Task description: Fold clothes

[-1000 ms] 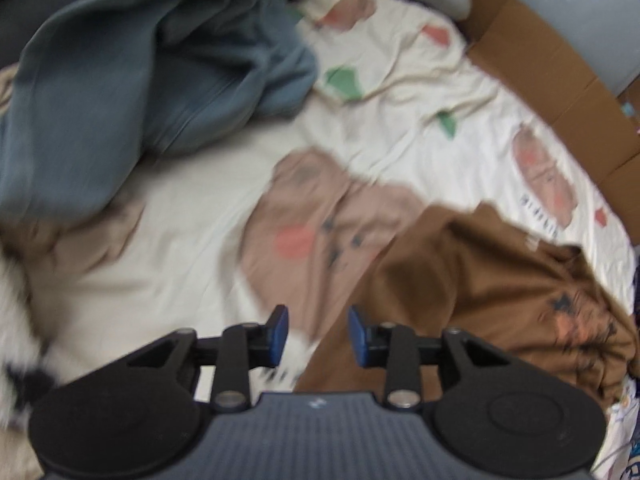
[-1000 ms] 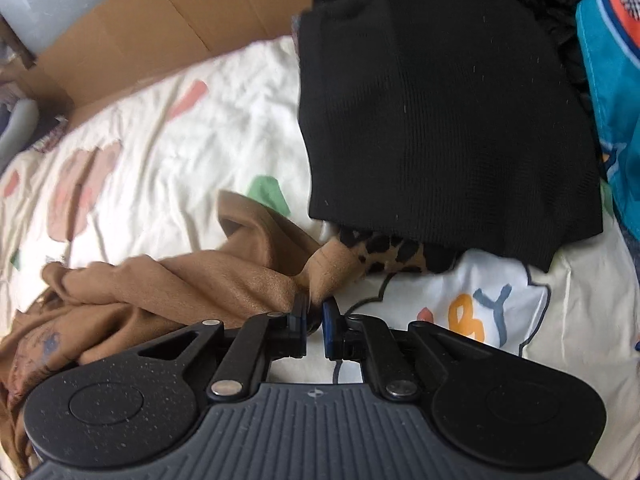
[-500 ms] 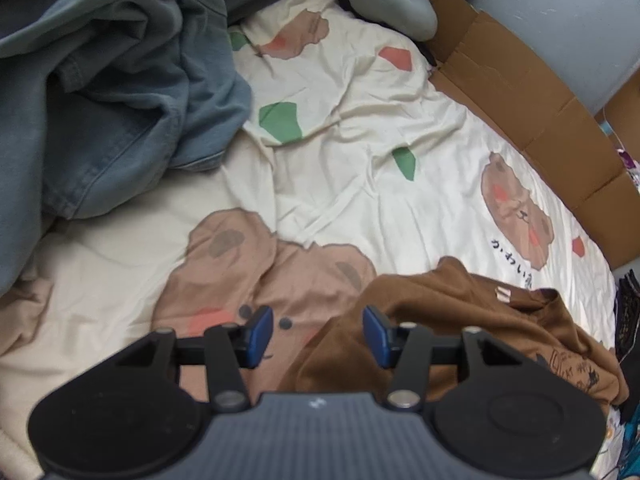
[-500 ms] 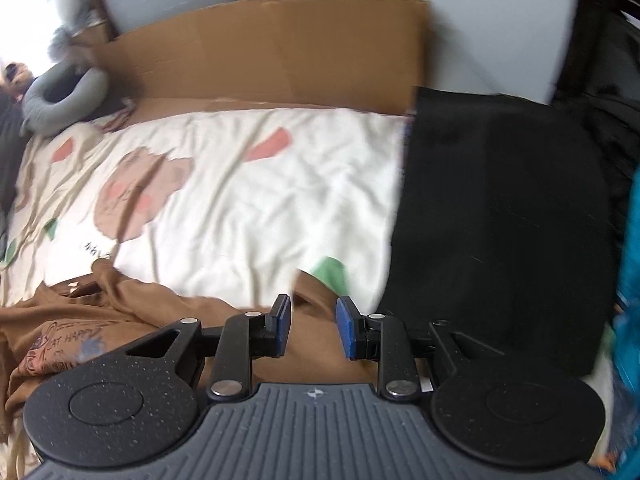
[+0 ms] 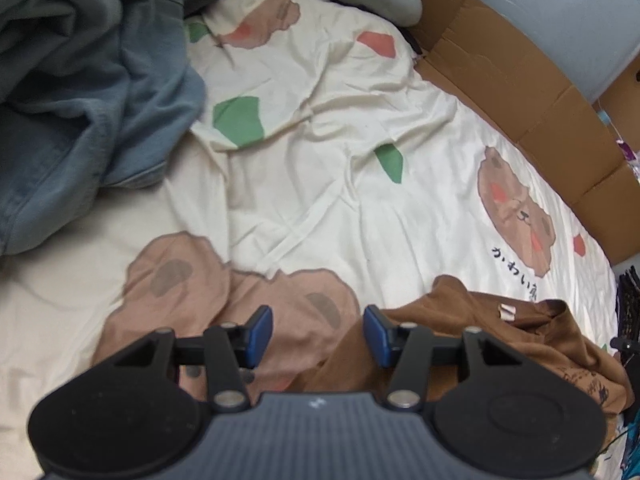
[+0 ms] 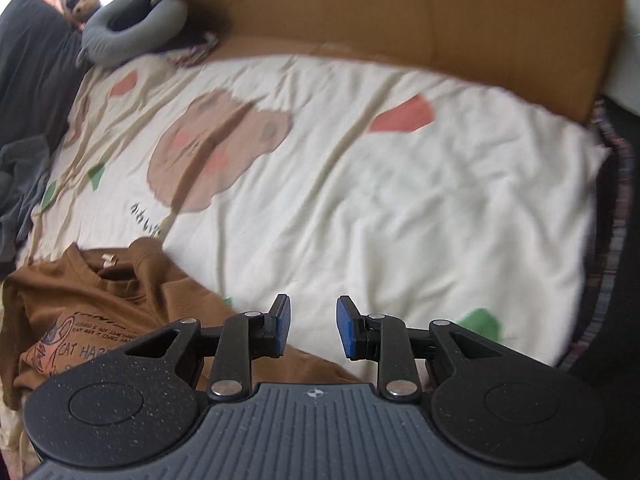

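Change: the brown T-shirt [image 6: 120, 320] has been released by the right gripper [image 6: 310, 326]; its jaws have just been opening
Left gripper [image 5: 318, 336]: jaws spread, nothing pinched
Bedsheet [image 5: 320, 168]: creased

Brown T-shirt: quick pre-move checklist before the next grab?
1. Left gripper empty: ok, jaws apart, nothing between the pads.
2. Right gripper empty: ok, jaws have just been opening, nothing between them.
3. Brown T-shirt released and lying on the bedsheet: ok.
4. Shirt laid flat: not ok, it is bunched, collar and printed chest crumpled.
5. Free sheet beside the shirt for spreading: ok, bare cloth toward the cardboard.
6. Sleeves and hem located: cannot tell, they are lost in the folds.
7. Blue garment apart from the shirt: ok.
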`<action>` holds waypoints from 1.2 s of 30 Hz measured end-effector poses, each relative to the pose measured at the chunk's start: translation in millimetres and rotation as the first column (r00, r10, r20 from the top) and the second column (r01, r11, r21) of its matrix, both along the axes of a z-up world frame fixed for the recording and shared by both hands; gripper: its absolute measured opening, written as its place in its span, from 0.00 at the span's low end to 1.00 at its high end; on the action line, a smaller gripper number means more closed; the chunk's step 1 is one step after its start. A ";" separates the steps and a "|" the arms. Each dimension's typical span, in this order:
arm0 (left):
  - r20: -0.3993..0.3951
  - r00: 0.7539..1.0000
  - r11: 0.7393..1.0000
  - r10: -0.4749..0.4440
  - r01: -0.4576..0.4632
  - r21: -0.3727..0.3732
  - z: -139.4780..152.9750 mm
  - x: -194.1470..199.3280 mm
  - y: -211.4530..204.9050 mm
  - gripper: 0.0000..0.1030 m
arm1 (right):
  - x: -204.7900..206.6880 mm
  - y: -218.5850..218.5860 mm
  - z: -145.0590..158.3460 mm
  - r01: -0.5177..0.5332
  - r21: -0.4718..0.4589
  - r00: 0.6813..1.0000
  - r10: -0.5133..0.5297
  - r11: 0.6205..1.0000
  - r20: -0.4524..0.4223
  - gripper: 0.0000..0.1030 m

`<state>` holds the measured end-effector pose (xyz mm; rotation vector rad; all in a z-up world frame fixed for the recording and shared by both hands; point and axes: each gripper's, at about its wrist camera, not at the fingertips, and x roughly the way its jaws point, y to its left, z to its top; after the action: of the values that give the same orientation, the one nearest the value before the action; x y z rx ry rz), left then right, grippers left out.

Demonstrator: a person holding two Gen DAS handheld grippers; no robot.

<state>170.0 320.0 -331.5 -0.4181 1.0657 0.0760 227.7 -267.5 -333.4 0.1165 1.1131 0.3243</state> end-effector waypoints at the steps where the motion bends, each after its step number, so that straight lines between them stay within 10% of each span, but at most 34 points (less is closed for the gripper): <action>1: -0.002 1.000 1.000 -0.005 0.005 0.000 -3.4 2.8 -1.0 0.52 | 1.6 4.7 -4.3 -0.020 0.007 1.000 0.020 1.000 -0.010 0.41; 36: -0.137 0.943 0.950 -0.303 0.310 0.030 -39.9 -8.7 -39.5 0.51 | -34.5 49.0 -50.4 -0.378 -0.186 0.924 0.355 0.907 -0.145 0.41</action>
<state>161.3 280.6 -371.4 -0.1984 1.2446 -0.1485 193.2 -218.5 -383.8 -0.2721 1.2706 0.5382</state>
